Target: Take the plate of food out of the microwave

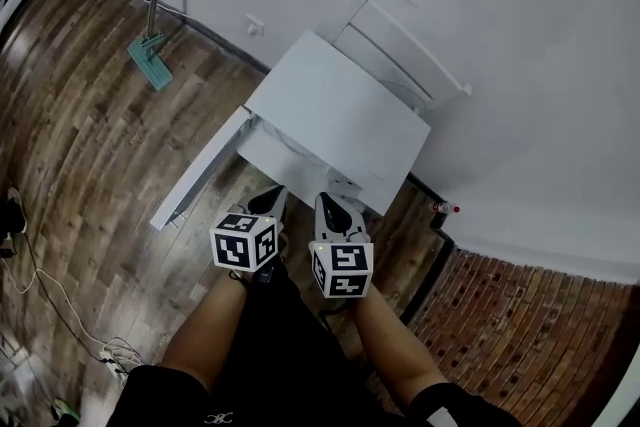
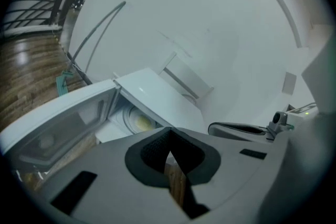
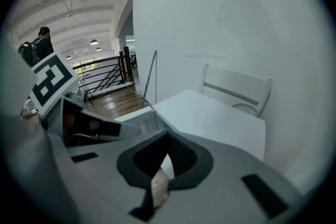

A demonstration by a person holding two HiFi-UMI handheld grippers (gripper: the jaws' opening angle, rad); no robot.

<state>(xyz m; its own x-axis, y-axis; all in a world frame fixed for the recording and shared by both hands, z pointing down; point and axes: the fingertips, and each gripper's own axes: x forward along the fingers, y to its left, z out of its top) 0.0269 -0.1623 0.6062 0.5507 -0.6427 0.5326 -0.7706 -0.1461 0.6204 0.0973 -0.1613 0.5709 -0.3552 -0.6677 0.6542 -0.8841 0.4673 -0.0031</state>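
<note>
A white microwave (image 1: 340, 110) stands on the wooden floor with its door (image 1: 195, 170) swung open to the left. In the left gripper view, a white plate with yellowish food (image 2: 137, 122) sits inside the cavity; the head view hides it under the microwave's top. My left gripper (image 1: 268, 205) and right gripper (image 1: 333, 213) hover side by side just in front of the opening. Both are apart from the microwave. The left gripper (image 2: 169, 136) is shut with nothing in it. The right gripper (image 3: 168, 136) is shut too and holds nothing.
A white chair (image 1: 400, 45) stands against the wall behind the microwave. A mop (image 1: 150, 55) leans at the back left. Cables (image 1: 60, 315) lie on the floor at left. A small red-capped bottle (image 1: 445, 208) sits by the brick paving (image 1: 520, 315). A person (image 3: 37, 47) stands far off.
</note>
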